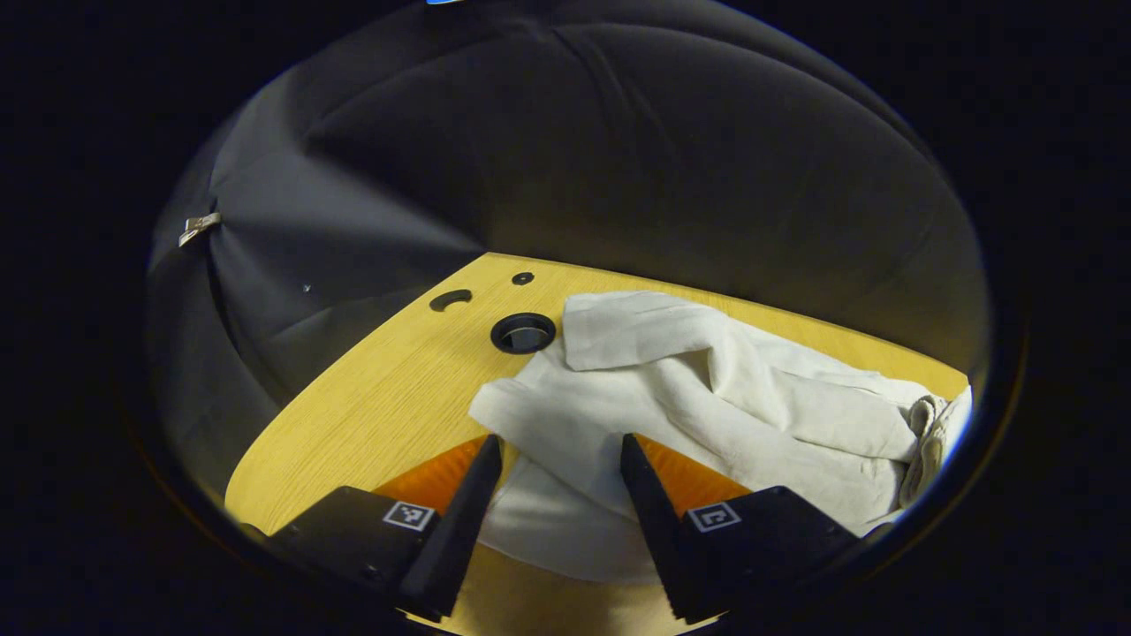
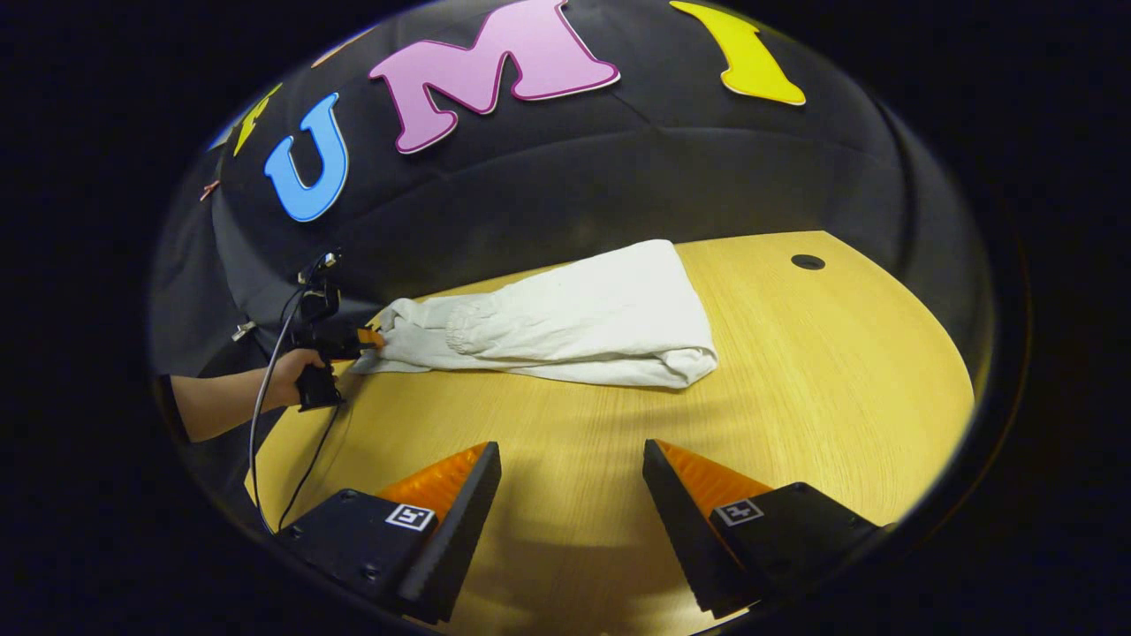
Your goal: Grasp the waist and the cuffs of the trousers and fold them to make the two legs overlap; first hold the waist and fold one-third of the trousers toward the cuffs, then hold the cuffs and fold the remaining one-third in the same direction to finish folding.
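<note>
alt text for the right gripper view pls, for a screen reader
White trousers lie bunched on a wooden table, with the left gripper, held in a person's hand, at their gathered end. The right gripper hangs open over bare table, apart from the cloth.

Left gripper (image 1: pixel 560 459): two wedge fingers w/ ribbed inner faces, black blocky bases, each w/ small square b/w marker tag on top. Right gripper (image 2: pixel 572 464): same build, same tags, small screws on near-left base. Far left in right gripper view: person's hand (image 2: pixel 287 371), dark sleeve (image 2: pixel 170 405) at upper arm, thin cable (image 2: pixel 265 389) looping down.
</note>
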A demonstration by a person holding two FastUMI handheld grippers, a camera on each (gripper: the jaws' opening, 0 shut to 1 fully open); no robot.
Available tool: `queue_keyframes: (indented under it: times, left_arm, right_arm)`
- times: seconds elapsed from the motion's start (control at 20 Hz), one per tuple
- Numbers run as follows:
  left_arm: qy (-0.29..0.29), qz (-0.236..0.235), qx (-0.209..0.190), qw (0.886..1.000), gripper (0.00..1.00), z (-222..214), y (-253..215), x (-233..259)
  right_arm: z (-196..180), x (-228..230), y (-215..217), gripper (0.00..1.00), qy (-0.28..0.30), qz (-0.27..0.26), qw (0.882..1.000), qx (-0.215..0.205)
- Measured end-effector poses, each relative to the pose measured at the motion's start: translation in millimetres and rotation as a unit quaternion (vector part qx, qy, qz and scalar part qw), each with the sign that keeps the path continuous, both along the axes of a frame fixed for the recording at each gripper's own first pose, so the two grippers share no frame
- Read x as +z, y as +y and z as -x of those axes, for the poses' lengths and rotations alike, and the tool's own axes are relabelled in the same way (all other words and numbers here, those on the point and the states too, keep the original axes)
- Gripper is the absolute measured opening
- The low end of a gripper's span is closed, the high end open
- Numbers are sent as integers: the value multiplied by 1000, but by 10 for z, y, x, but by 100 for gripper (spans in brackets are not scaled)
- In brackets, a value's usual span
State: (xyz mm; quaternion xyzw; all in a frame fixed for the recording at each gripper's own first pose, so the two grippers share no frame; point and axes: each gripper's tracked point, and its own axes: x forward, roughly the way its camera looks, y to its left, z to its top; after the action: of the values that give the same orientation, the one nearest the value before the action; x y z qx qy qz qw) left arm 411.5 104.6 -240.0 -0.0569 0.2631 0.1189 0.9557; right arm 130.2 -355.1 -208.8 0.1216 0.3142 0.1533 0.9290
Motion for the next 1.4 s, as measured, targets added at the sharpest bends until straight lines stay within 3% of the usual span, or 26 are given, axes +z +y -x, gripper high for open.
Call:
queue_keyframes:
  times: [0.1,0.2,0.25,0.5,0.7,0.95,1.4]
  left_arm:
    - [4,-10,-22,1000,74,-32,-82,23]
    - [6,-20,-32,999,36,-61,-165,4]
    - [6,-24,-34,999,36,-63,-191,4]
    - [14,-73,-42,996,7,-72,-271,-1]
    - [12,-91,-58,994,6,-72,-322,30]
    - [-46,-24,-51,997,6,-66,-536,413]
    - [-135,28,-95,986,5,83,-1335,1491]
  right_arm:
    - [1,35,-32,98,-11,7,1000,2]
    - [14,30,-85,98,-10,20,1000,1]
    - [23,56,-147,98,-11,27,1000,-4]
    - [46,324,-367,98,-39,37,998,-15]
    - [22,425,-507,98,-47,48,997,-30]
    - [78,502,-562,98,-41,47,997,-36]
    - [103,964,-619,98,-60,46,996,-42]
